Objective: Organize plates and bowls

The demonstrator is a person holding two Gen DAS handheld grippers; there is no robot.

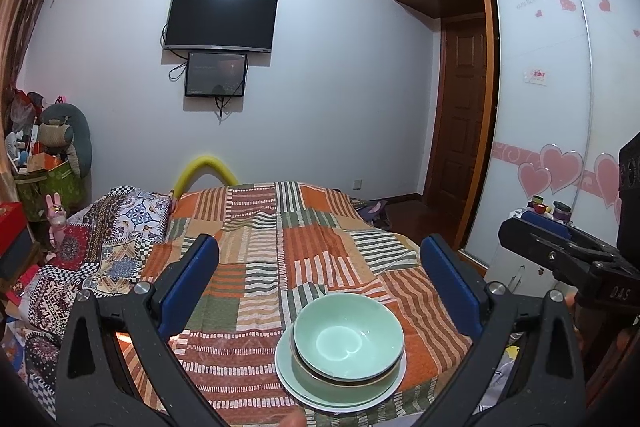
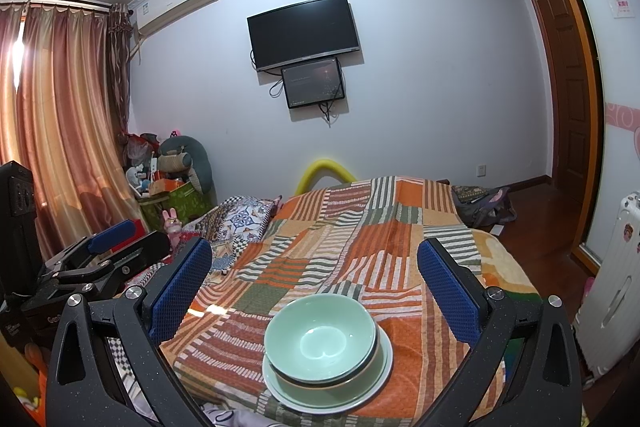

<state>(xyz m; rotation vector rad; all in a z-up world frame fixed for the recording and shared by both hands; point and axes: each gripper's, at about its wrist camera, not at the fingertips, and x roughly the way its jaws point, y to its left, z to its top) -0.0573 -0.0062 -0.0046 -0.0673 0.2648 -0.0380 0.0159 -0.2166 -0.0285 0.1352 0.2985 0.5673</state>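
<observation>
Pale green bowls (image 1: 347,339) (image 2: 320,339) sit nested on a stack of pale green plates (image 1: 296,383) (image 2: 382,379) near the front edge of the bed. My left gripper (image 1: 320,259) hovers open above and behind the stack, nothing between its blue pads (image 1: 188,283). My right gripper (image 2: 314,263) is open too, its blue pads (image 2: 448,287) spread wide with the stack below and between them. In the left wrist view the right gripper (image 1: 560,247) shows at the right edge. In the right wrist view the left gripper (image 2: 108,247) shows at the left.
The bed carries an orange, green and white striped patchwork cover (image 1: 304,227) (image 2: 360,223), with a patterned quilt (image 1: 112,239) on its left. A wardrobe with heart stickers (image 1: 560,131) stands right, a white radiator (image 2: 612,275) near it. Clutter (image 2: 172,179) fills the far left corner.
</observation>
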